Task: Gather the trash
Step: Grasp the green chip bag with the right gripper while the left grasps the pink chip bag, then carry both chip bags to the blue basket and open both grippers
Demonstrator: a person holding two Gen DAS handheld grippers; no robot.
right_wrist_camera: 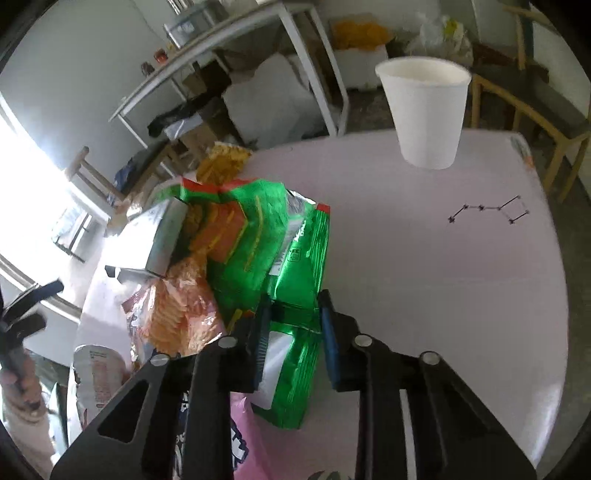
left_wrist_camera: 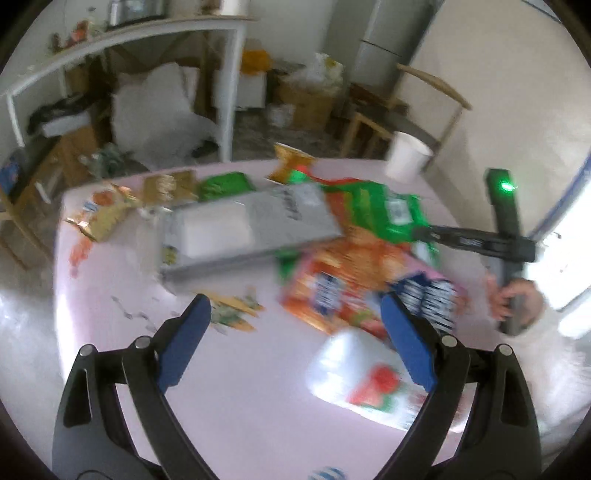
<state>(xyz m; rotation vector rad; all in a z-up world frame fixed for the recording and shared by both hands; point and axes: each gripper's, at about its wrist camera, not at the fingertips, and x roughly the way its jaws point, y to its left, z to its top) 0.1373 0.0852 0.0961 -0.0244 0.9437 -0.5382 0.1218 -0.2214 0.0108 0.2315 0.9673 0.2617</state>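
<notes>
A pile of trash lies on the pink table (right_wrist_camera: pixel 443 295). My right gripper (right_wrist_camera: pixel 293 299) is shut on the lower fold of a crinkled green snack bag (right_wrist_camera: pixel 255 236), which sits pinched between its blue pads. Beside the bag lie an orange snack bag (right_wrist_camera: pixel 177 314) and a grey box (right_wrist_camera: pixel 162 236). In the left wrist view my left gripper (left_wrist_camera: pixel 295 301) hangs open above the table with nothing between its fingers. Ahead of it are the orange snack bag (left_wrist_camera: pixel 343 266), the grey box (left_wrist_camera: pixel 251 225) and the green snack bag (left_wrist_camera: pixel 384 210). A white tub (left_wrist_camera: pixel 354 373) with a red label lies by its right finger.
An upright white paper cup (right_wrist_camera: pixel 428 110) stands at the table's far side. Small wrappers (left_wrist_camera: pixel 107 214) and torn scraps (left_wrist_camera: pixel 232 310) litter the left part. Wooden chairs (right_wrist_camera: pixel 517 103), a white shelf table (right_wrist_camera: pixel 258 22) and cardboard boxes (left_wrist_camera: pixel 306 99) stand beyond the table.
</notes>
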